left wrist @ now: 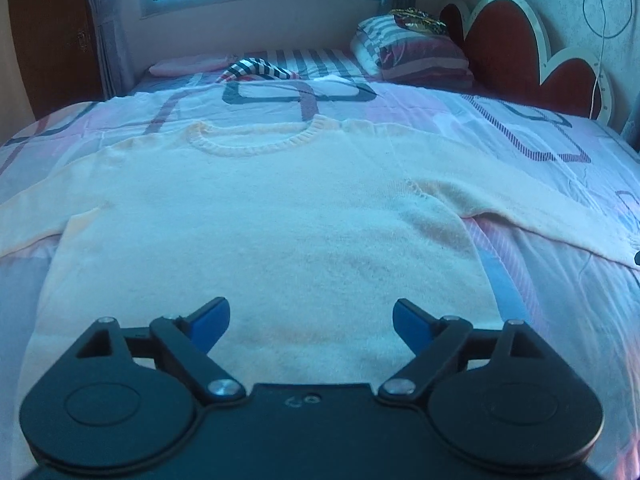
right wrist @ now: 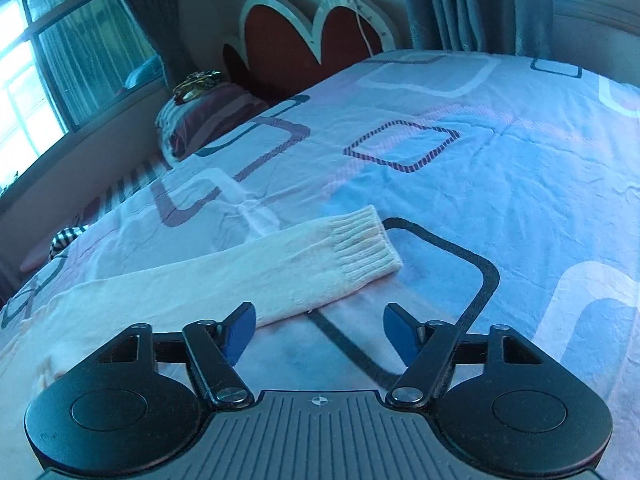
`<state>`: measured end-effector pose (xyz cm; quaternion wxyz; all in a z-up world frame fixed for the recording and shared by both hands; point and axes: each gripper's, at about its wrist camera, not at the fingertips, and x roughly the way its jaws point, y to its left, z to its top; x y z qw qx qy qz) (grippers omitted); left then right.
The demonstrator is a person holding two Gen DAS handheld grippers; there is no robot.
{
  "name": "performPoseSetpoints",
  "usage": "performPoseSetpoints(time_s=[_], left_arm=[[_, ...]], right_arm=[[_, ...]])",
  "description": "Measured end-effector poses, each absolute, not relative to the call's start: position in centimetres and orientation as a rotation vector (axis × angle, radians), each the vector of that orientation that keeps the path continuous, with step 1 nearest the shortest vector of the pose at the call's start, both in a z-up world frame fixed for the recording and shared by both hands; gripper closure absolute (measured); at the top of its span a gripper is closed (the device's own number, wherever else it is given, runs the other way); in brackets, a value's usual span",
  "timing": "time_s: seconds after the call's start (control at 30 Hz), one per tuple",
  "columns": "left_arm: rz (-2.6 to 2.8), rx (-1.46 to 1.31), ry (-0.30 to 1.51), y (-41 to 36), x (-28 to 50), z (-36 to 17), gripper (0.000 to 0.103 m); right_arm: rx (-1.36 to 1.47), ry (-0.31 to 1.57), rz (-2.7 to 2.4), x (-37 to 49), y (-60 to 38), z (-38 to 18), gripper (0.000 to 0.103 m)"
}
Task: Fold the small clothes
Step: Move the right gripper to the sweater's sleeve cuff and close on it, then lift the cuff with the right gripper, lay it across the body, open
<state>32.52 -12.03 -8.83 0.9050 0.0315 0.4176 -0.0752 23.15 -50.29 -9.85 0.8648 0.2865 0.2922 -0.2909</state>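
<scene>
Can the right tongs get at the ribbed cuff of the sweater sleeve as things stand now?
Probably yes. The right tongs stand open with nothing between them, and the ribbed cuff lies flat on the bedspread just ahead of them, slightly to the left. Nothing lies on it or in the way.

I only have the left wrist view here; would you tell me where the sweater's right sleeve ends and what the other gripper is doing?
Observer: The sleeve's ribbed cuff lies flat on the bedsheet, beside a black rounded-square print.
Operator: Thank you. Is the right gripper holding it?
Observer: No, the right gripper is open above the sleeve's lower edge, with nothing pinched between its blue fingers.
Operator: Is anything lying past the cuff?
Observer: Only bare sheet as far as the red headboard.
</scene>
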Motion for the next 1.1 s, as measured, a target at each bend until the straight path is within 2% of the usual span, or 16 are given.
performPoseSetpoints(time_s=[0.2, 0.23, 0.3, 0.33, 0.4, 0.5, 0.57, 0.63, 0.9, 1.1], left_arm=[[-0.155, 0.084, 0.875, -12.3, 33.3, -9.3, 0.015], [-0.150, 0.085, 0.874, -12.0, 33.3, -9.2, 0.015], [-0.135, 0.086, 0.869, -11.4, 33.2, -8.8, 0.015], [-0.126, 0.088, 0.864, -10.9, 33.2, -8.6, 0.015], [-0.103, 0.097, 0.857, -9.8, 33.1, -8.1, 0.015], [-0.064, 0.111, 0.847, -7.9, 32.8, -7.5, 0.015], [-0.041, 0.120, 0.849, -6.7, 32.7, -7.5, 0.015], [-0.024, 0.116, 0.862, -5.5, 32.7, -7.6, 0.015], [-0.062, 0.093, 0.889, -3.5, 34.2, -8.6, 0.014], [-0.060, 0.102, 0.878, -2.6, 35.4, -8.9, 0.014]], right_arm=[[0.648, 0.553, -0.607, 23.9, -52.1, -10.7, 0.047], [0.646, 0.555, -0.607, 24.2, -52.2, -10.7, 0.052], [0.660, 0.568, -0.605, 24.9, -52.5, -10.9, 0.082], [0.668, 0.571, -0.604, 25.2, -52.7, -10.9, 0.085], [0.649, 0.581, -0.593, 25.9, -52.9, -10.7, 0.101], [0.536, 0.530, -0.580, 26.2, -52.4, -8.8, 0.101], [0.460, 0.571, -0.622, 27.0, -52.7, -8.8, 0.101], [0.531, 0.662, -0.643, 27.8, -54.4, -10.4, 0.101], [0.482, 0.626, -0.605, 29.4, -52.5, -9.5, 0.101], [0.407, 0.617, -0.496, 33.8, -47.3, -8.0, 0.101]])
